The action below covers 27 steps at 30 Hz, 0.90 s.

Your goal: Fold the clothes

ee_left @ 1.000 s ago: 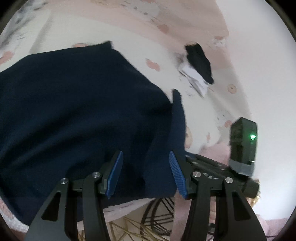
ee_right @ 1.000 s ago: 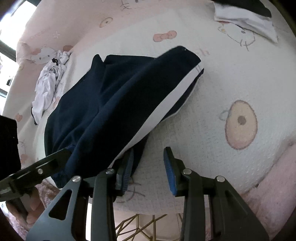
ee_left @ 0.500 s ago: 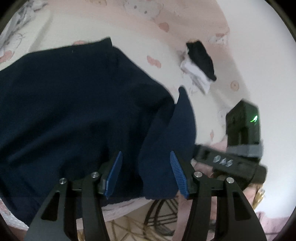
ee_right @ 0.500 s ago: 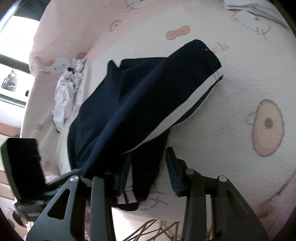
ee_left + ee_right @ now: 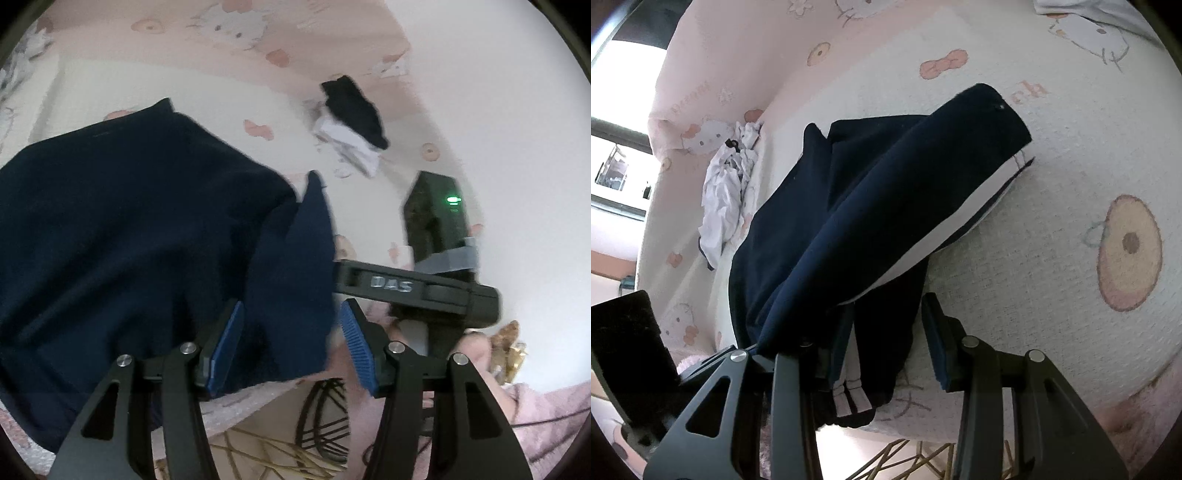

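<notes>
Navy pants (image 5: pixel 871 221) on cartoon-print pink blanket (image 5: pixel 1052 155).
Left gripper (image 5: pixel 291 347) and right gripper (image 5: pixel 886 347) jaws apart, straddling cloth; white shirt (image 5: pixel 724 199) beyond pants, near window (image 5: pixel 613 173).

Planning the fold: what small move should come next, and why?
Probably close the left hand-held gripper. Its jaws stand open around a raised flap of the navy trousers; the right hand-held gripper is likewise open over the striped hem, so nothing is gripped yet.
</notes>
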Each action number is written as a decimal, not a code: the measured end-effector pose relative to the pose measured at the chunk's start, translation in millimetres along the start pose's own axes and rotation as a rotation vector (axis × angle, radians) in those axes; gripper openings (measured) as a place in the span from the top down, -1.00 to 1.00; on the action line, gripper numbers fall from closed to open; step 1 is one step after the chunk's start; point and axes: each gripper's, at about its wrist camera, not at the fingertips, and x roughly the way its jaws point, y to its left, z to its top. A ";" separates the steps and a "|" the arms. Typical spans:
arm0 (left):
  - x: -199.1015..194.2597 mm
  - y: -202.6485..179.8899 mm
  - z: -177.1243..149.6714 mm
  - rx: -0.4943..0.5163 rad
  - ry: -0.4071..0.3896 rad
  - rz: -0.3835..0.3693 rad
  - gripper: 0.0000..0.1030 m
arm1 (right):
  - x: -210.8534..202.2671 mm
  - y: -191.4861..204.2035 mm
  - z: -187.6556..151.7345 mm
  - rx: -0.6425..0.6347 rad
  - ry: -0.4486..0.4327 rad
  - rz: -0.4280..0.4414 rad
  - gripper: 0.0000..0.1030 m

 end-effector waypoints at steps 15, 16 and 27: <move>4.2 3.9 24.0 0.008 0.007 0.308 0.78 | -20.6 -2.7 3.0 0.007 -0.055 0.000 0.06; -6.8 7.2 26.0 -0.017 -0.026 0.312 0.78 | -22.9 3.1 2.3 -0.008 -0.049 0.019 0.06; -99.9 75.6 -17.8 -0.316 -0.213 0.339 0.78 | 20.2 134.3 -79.7 -0.659 0.057 -0.075 -0.13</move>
